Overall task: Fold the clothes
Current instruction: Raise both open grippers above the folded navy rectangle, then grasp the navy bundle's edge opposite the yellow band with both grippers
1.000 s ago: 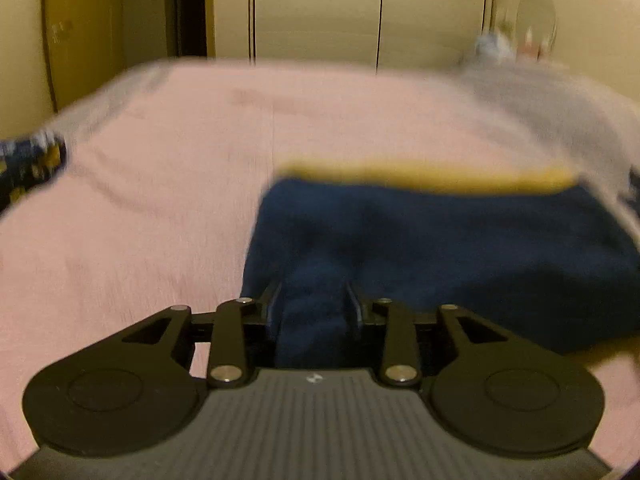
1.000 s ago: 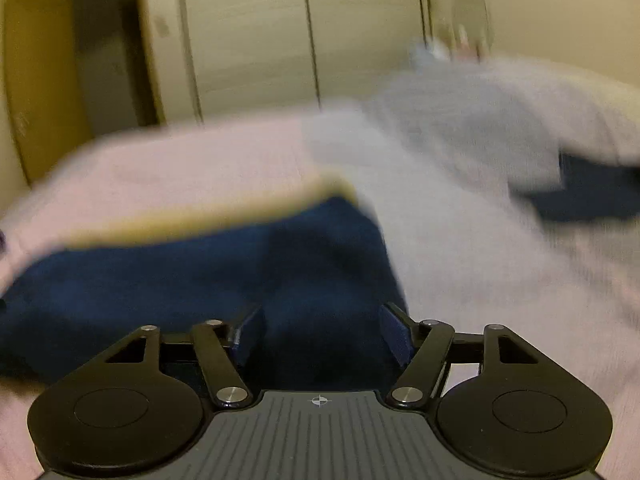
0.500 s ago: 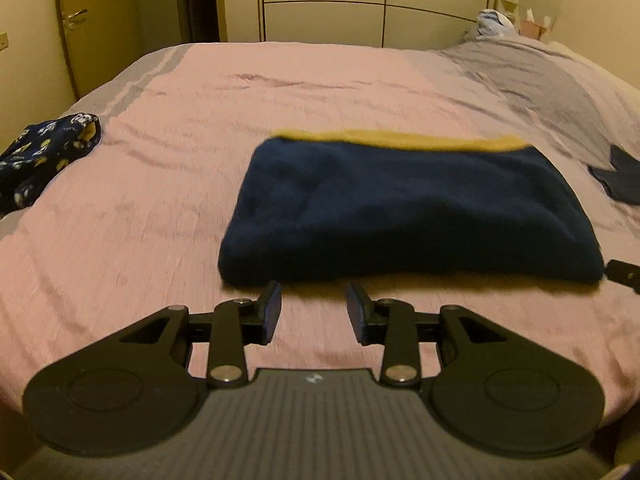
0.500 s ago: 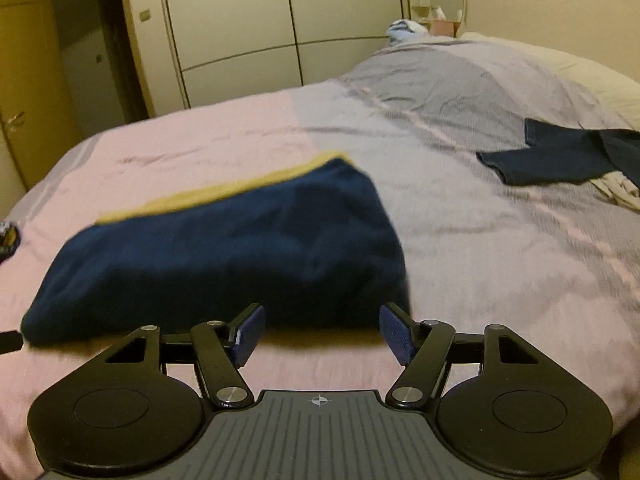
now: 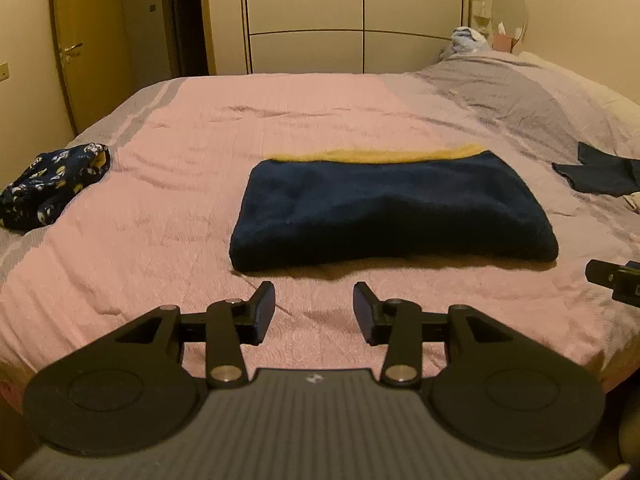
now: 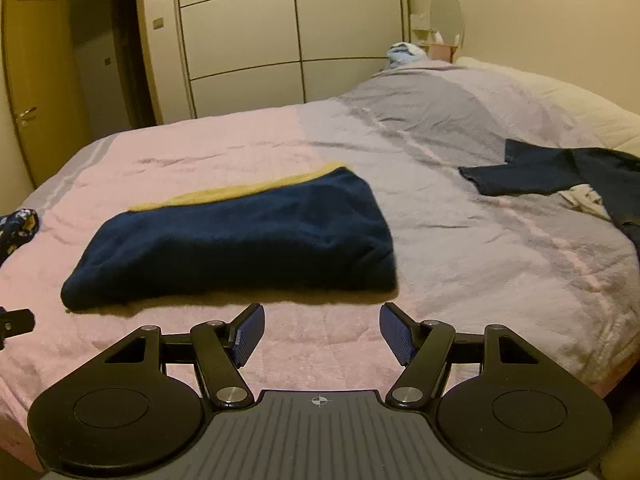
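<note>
A folded navy fleece garment with a yellow edge (image 5: pixel 388 208) (image 6: pixel 240 236) lies flat in the middle of the pink bedspread (image 5: pixel 160 240). My left gripper (image 5: pixel 315 306) hovers open in front of its near left part, with nothing between its fingers. My right gripper (image 6: pixel 322 330) is open as well, a short way back from the garment's near right corner. The right gripper's tip (image 5: pixel 612 280) shows at the right edge of the left wrist view. A tip of the left gripper (image 6: pixel 14 322) shows at the left edge of the right wrist view.
A patterned navy garment (image 5: pixel 52 188) lies bundled at the bed's left side. A dark blue shirt (image 6: pixel 560 176) with a pale cloth (image 6: pixel 582 198) lies spread on the grey part of the bedspread, right. A wardrobe (image 5: pixel 352 16) and a door (image 5: pixel 76 48) stand behind.
Both grippers have let go of the navy garment and pulled back toward the near edge of the bed. The garment now lies folded, at rest.
</note>
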The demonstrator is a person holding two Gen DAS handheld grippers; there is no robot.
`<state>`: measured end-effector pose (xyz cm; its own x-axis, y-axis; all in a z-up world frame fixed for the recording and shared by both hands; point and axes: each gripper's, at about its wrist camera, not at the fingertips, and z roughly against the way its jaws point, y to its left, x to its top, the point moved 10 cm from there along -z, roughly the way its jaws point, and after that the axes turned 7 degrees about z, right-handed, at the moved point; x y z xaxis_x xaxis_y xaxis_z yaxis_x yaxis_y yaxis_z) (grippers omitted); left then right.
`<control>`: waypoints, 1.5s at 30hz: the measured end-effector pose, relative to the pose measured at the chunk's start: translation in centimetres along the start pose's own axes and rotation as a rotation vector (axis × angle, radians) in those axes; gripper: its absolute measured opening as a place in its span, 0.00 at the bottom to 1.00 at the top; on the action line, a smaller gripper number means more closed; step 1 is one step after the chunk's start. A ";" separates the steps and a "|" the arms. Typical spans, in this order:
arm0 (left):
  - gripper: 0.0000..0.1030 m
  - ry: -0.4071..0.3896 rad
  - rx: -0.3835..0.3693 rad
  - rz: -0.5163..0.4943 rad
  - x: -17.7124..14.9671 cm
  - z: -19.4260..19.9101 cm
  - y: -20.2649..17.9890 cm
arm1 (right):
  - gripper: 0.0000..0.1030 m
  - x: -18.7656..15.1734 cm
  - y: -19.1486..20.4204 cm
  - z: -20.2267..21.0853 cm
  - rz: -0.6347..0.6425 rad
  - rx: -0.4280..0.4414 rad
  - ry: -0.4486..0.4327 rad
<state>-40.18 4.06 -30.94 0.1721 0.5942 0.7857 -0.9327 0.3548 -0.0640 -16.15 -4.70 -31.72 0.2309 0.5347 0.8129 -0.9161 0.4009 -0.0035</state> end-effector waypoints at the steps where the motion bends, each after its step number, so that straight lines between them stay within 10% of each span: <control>1: 0.38 -0.001 -0.005 0.005 -0.1 0.0 0.2 | 0.65 0.0 0.1 0.1 -0.002 -0.006 0.002; 19: 0.25 0.000 -0.202 0.021 1.3 -8.0 0.3 | 0.65 -2.7 -1.1 -8.0 -0.190 0.013 0.137; 23: 0.24 -0.006 -0.234 -0.015 2.9 -10.9 -1.3 | 0.44 0.8 -1.9 -10.2 -0.204 0.035 0.033; 37: 0.27 0.096 -0.230 -0.202 1.7 -22.9 -7.8 | 0.42 1.9 -0.6 -20.2 0.054 0.066 -0.015; 45: 0.24 0.081 -0.239 -0.163 2.7 -21.6 -7.6 | 0.42 1.3 0.2 -20.1 0.172 0.023 -0.004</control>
<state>-25.82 18.56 -41.65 0.3471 0.5677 0.7465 -0.7912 0.6046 -0.0918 -9.40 11.00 -42.37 0.0692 0.5910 0.8037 -0.9493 0.2867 -0.1291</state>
